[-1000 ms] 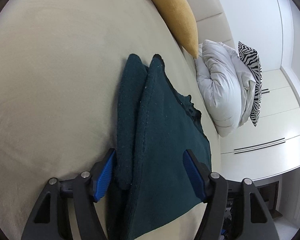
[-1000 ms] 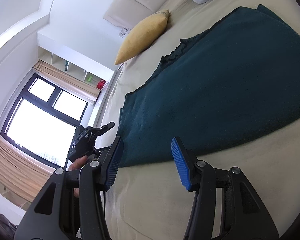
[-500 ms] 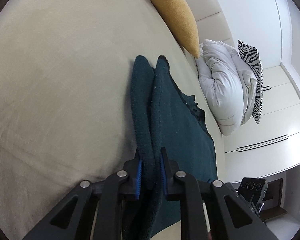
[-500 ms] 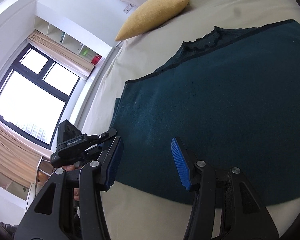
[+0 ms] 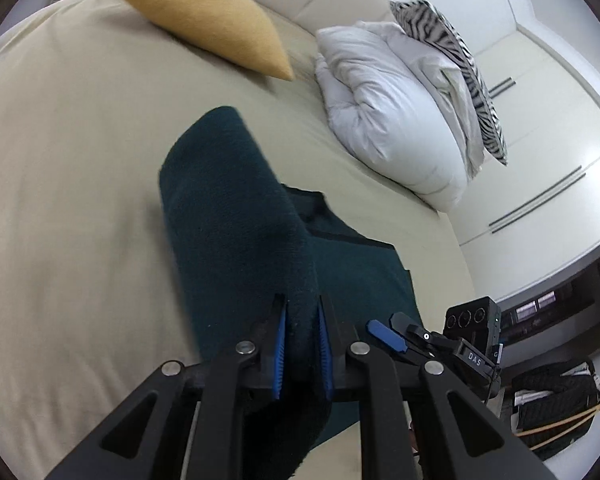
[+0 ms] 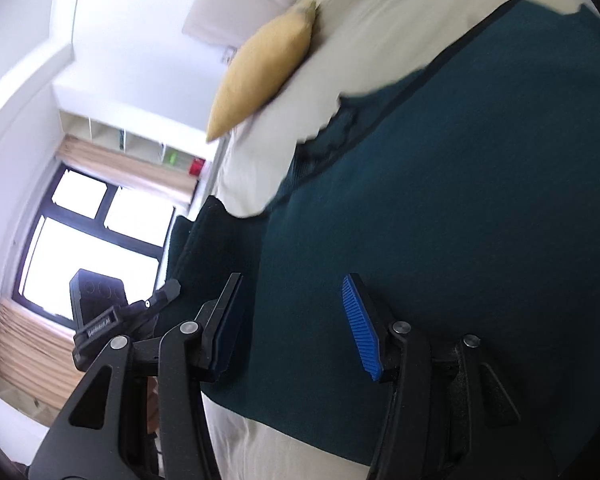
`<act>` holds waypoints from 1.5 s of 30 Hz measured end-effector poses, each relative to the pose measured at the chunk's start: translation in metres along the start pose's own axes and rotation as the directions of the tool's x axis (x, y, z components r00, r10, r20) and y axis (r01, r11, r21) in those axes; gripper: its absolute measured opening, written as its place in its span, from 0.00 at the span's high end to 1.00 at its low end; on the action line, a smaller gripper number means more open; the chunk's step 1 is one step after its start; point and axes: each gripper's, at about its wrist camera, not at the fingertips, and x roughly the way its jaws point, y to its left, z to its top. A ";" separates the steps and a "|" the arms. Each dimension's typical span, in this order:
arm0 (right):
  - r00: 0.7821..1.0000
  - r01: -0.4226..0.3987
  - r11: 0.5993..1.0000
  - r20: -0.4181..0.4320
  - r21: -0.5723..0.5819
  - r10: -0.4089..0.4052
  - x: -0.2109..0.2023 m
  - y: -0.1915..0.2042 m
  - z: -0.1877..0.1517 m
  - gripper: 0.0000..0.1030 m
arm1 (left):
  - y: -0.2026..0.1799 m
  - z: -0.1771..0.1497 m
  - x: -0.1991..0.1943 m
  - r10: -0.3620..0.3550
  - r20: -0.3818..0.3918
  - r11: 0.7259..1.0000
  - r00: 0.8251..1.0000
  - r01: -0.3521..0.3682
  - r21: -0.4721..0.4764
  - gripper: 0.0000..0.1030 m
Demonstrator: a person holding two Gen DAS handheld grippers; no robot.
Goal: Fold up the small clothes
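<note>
Teal garment (image 5: 236,216) edge pinched in left gripper (image 5: 302,336).

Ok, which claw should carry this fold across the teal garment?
Left. The left claw already pinches the teal garment's raised edge; the right claw is open, its pads gripping nothing.

Daylight from the window (image 6: 88,236), blown out white; both fisheye views motion-blurred, edges curved and vignetted.
</note>
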 end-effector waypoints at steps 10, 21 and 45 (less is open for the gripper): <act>1.000 0.008 0.991 0.011 0.130 -0.009 -0.039 -0.061 0.033 0.54 | -0.064 -0.033 0.139 -0.145 -0.173 0.989 0.974 0.136 -0.066 0.99; 0.998 -0.012 1.000 -0.057 0.008 0.012 -0.002 -0.013 0.033 0.52 | -0.038 -0.023 0.014 -0.109 0.112 0.993 0.988 0.104 0.050 0.77; 0.925 0.171 0.979 -0.322 -0.115 -0.199 0.105 0.040 0.004 0.87 | 0.047 -0.072 0.016 -0.023 0.123 0.997 0.992 0.032 -0.068 0.77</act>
